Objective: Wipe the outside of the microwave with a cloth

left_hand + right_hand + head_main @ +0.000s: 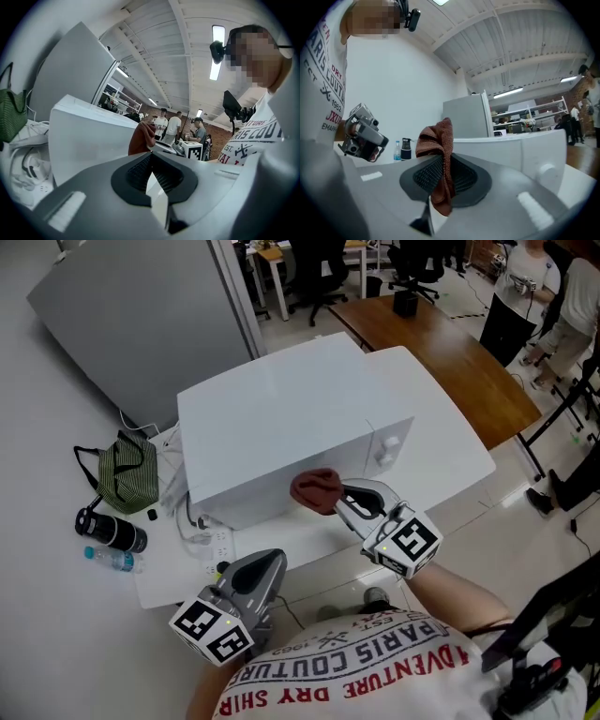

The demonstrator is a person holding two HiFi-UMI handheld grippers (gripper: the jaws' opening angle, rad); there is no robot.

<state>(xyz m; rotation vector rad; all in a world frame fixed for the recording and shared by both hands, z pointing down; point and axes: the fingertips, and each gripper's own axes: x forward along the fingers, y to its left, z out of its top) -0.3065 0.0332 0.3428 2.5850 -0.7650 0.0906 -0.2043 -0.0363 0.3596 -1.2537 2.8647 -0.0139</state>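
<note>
Nearest to the head camera is the left gripper (267, 566), held low and close to the person's body. Its jaws are together and nothing is between them. It stays well behind the work, and the microwave (281, 418) is ahead of it and a little to its right.

Further forward, the right gripper (339, 495) is clamped on the cloth (316, 488). This reddish-brown cloth is folded between the pads, with one bunch standing out past the jaw tips and a tail hanging below them.

Directly in front of this claw is the white front face of the microwave. The bunch of cloth seems to touch the lower part of the door, though I cannot confirm the contact. The control knob (389, 448) lies to the right of the claw and higher.

I judge that the long side of this face runs left to right across the claw, so the next stroke should probably go sideways along it. The right hand is clearly the nearer one for this.
</note>
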